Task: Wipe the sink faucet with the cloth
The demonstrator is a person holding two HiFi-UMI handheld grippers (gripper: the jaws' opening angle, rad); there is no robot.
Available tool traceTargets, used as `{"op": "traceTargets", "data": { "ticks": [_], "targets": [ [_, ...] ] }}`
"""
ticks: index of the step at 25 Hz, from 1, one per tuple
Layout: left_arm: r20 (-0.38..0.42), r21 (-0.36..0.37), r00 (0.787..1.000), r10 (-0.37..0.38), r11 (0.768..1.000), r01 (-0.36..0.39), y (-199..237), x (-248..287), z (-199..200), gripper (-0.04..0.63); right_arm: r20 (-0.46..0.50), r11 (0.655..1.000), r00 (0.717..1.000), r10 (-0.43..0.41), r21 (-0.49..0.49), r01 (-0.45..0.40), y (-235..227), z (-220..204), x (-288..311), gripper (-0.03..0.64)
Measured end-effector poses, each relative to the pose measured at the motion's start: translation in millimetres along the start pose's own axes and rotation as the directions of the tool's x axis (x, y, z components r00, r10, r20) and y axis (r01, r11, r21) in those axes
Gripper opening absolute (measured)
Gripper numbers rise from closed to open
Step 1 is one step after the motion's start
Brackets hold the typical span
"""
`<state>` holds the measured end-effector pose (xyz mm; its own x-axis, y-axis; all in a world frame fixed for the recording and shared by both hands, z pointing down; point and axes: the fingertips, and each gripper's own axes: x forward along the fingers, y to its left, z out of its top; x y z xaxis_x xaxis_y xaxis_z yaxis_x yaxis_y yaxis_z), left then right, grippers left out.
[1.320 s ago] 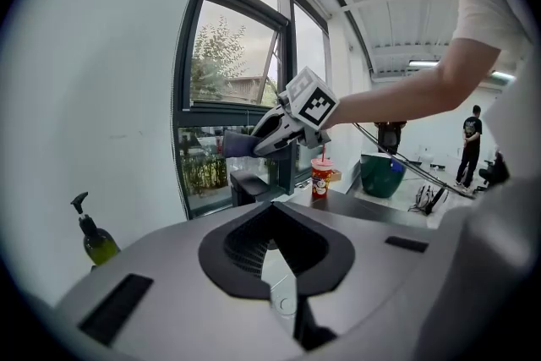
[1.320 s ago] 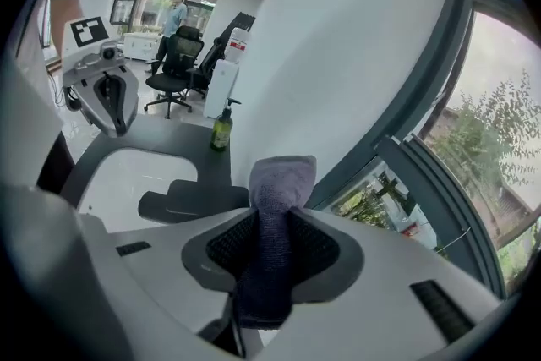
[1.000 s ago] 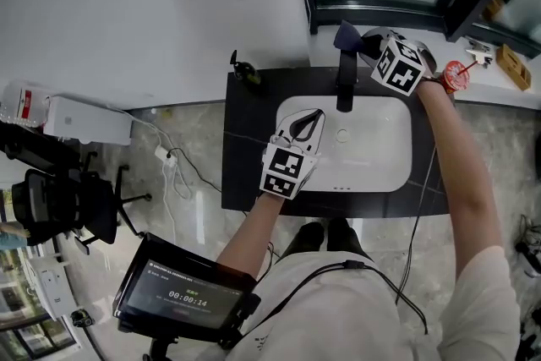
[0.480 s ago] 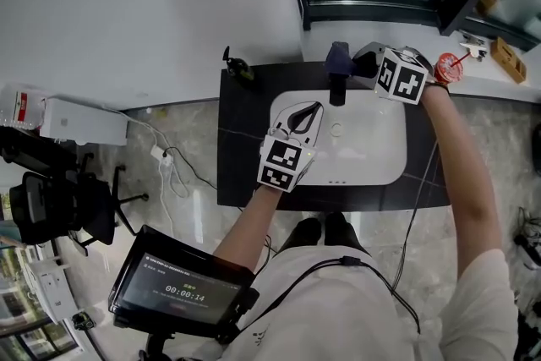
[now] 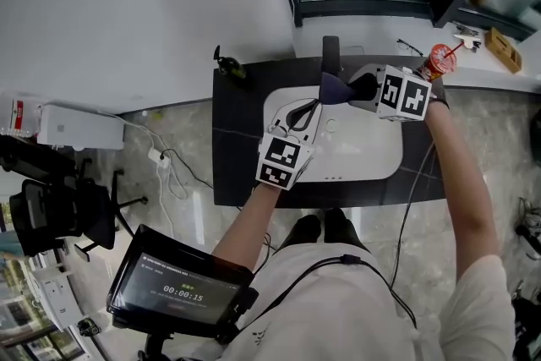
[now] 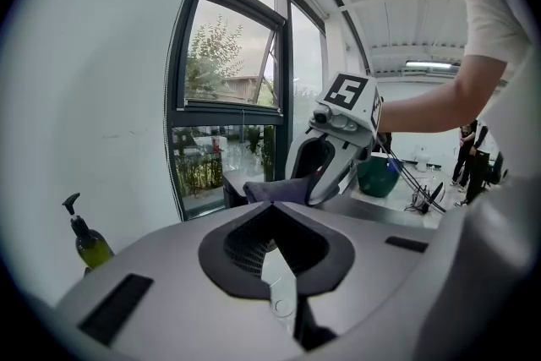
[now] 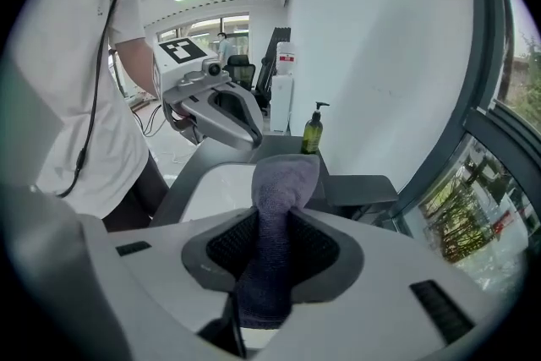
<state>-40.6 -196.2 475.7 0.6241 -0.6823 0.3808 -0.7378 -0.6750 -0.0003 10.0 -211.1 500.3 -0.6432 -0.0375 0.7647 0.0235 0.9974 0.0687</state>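
The right gripper point(image 5: 353, 89) has swung round from behind the tap to its near side, so the cloth point(image 5: 334, 86) now sits at the front end of the faucet point(image 5: 330, 51), over the basin, and looks to be touching the spout. To my eye that means the wipe is under way, with the stroke brought forward along the spout. Its fingers are clenched on the cloth, which bunches up between them and pokes out past the tips as a rounded wad.

The left gripper point(image 5: 303, 112) has hardly stirred. It hangs over the sink point(image 5: 372, 156) with its bowed fingers closed tip to tip on nothing, and takes no part.

The cloth is a soft, nappy towelling in dusky blue-purple, limp enough to fold round an edge. The faucet is matte black and squared, a flat bar on a block. The sink is smooth, glossy white with rounded corners, set into a dark slab of worktop point(image 5: 232, 148). A soap bottle point(image 5: 226, 66) stands at the far left corner.
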Motion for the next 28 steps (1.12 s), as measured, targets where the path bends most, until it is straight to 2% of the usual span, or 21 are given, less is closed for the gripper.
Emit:
{"op": "traceTargets", "data": {
  "ticks": [3, 5, 8, 12, 15, 17, 20, 22, 25, 28],
  "targets": [
    [0.003, 0.002, 1.000, -0.003, 1.000, 0.003, 2, 0, 3, -0.005, 0.052, 0.999, 0.999, -0.009, 0.034, 0.007, 1, 0, -9, 0.112],
    [0.007, 0.004, 1.000, -0.001, 1.000, 0.001, 2, -2, 5, -0.005, 0.133, 0.996, 0.990, -0.037, 0.088, 0.025, -2, 5, -23, 0.112],
    [0.016, 0.007, 1.000, 0.002, 1.000, -0.003, 4, -3, 11, -0.005, 0.235, 0.981, 0.964, -0.123, 0.173, 0.083, -18, 9, -46, 0.112],
    [0.019, 0.005, 1.000, 0.006, 1.000, -0.007, 7, -2, 12, -0.005, 0.239, 0.945, 0.933, -0.271, 0.248, 0.211, -50, -9, -62, 0.112],
    [0.011, 0.010, 1.000, 0.007, 1.000, -0.007, 7, 0, 11, -0.005, 0.122, 0.917, 0.930, -0.348, 0.251, 0.310, -73, -38, -54, 0.112],
    [0.009, 0.008, 1.000, 0.010, 1.000, -0.010, 7, 1, 11, -0.005, 0.010, 0.920, 0.942, -0.336, 0.216, 0.326, -80, -61, -36, 0.112],
    [0.000, 0.000, 1.000, 0.024, 1.000, -0.024, 7, 0, 8, -0.005, -0.128, 0.942, 0.957, -0.261, 0.180, 0.282, -81, -91, 0, 0.112],
    [-0.007, -0.003, 0.999, 0.034, 0.999, -0.034, 7, -1, 7, -0.005, -0.197, 0.955, 0.957, -0.215, 0.162, 0.248, -84, -107, 23, 0.112],
    [-0.020, -0.007, 0.999, 0.048, 0.999, -0.048, 7, -3, 4, -0.005, -0.261, 0.969, 0.952, -0.160, 0.145, 0.203, -89, -120, 50, 0.112],
    [-0.028, -0.016, 0.998, 0.058, 0.998, -0.059, 10, -5, 1, -0.005, -0.326, 0.973, 0.942, -0.085, 0.177, 0.149, -89, -137, 71, 0.112]
  ]
}}
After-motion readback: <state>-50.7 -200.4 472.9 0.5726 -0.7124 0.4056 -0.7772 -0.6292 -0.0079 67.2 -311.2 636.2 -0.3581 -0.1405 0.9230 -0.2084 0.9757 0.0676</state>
